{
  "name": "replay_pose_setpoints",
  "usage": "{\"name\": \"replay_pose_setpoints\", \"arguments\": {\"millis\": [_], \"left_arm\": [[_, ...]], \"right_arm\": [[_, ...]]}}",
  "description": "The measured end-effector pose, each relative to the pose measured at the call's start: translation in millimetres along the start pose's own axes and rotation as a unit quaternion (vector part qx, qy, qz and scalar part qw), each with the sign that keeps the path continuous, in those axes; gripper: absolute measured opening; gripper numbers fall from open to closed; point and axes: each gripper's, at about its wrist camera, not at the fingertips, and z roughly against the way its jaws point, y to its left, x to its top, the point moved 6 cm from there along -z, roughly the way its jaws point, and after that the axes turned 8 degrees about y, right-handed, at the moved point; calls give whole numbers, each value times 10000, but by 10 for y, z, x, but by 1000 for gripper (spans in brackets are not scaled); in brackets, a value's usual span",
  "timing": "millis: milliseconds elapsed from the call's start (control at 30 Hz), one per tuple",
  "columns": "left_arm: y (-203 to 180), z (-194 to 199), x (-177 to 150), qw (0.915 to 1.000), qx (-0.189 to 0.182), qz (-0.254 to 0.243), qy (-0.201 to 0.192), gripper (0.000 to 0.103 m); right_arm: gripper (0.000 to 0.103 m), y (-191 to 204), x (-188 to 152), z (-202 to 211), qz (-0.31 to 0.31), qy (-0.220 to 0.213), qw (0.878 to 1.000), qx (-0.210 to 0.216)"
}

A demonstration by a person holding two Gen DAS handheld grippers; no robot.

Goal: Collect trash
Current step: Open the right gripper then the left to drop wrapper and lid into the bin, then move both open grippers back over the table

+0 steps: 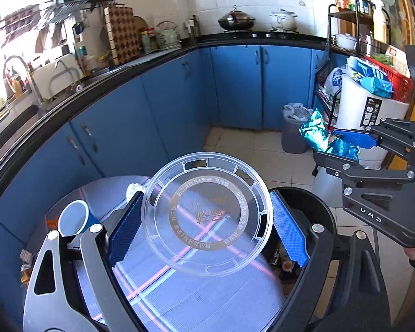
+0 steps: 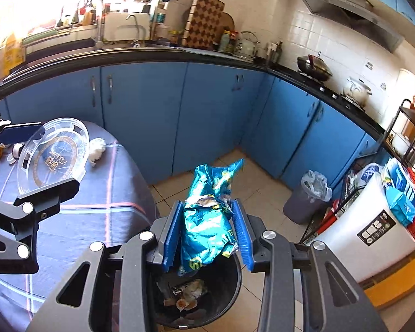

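Left wrist view: the left gripper (image 1: 207, 215) stands wide, its two blue pads on opposite edges of a clear plastic lid (image 1: 207, 213), which it holds tilted above the near right edge of a round table (image 1: 179, 304) covered with a grey checked cloth. A blue cup (image 1: 74, 217) stands on the table just left of the gripper, and a crumpled white tissue (image 1: 135, 188) lies beyond the left pad. A black trash bin (image 1: 312, 207) sits on the floor against the table's right edge, partly hidden by the right pad. To the right, the right gripper (image 1: 343, 144) carries a crumpled teal snack bag (image 1: 321, 135). Beyond lies open tiled floor (image 1: 235, 141), closed in by blue cabinets (image 1: 152, 105) at left and far, and by a small grey bin (image 1: 293, 127) and a white appliance (image 1: 368, 116) at far right.

Right wrist view: the right gripper (image 2: 207, 229) is partly open with the teal snack bag (image 2: 207, 221) upright between its pads; the pads lie along the bag's sides, but whether they press on it cannot be told. The bag hangs over the black trash bin (image 2: 221, 290), whose open mouth shows scraps inside. The bin's left rim touches the table (image 2: 102, 221). At left, the left gripper (image 2: 36, 160) holds the clear plastic lid (image 2: 52, 155) above the table, with the tissue (image 2: 96, 149) just right of it. Bare floor (image 2: 262, 177) runs to the cabinet corner.
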Motion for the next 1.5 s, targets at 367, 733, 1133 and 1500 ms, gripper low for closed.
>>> {"name": "replay_pose_setpoints", "arguments": {"millis": [367, 733, 1133, 1500], "left_arm": [[-324, -175, 209, 9996, -216, -188, 48, 87], [-785, -317, 450, 9969, -610, -505, 37, 89], [-854, -475, 586, 9963, -781, -344, 103, 100], [-162, -432, 374, 9993, -315, 201, 95, 100]], "right_arm": [[86, -362, -101, 0, -162, -154, 9982, -551], [86, -820, -319, -84, -590, 52, 9946, -858], [86, -833, -386, -208, -653, 151, 9953, -692], [86, -298, -197, -240, -336, 54, 9993, -125]]}}
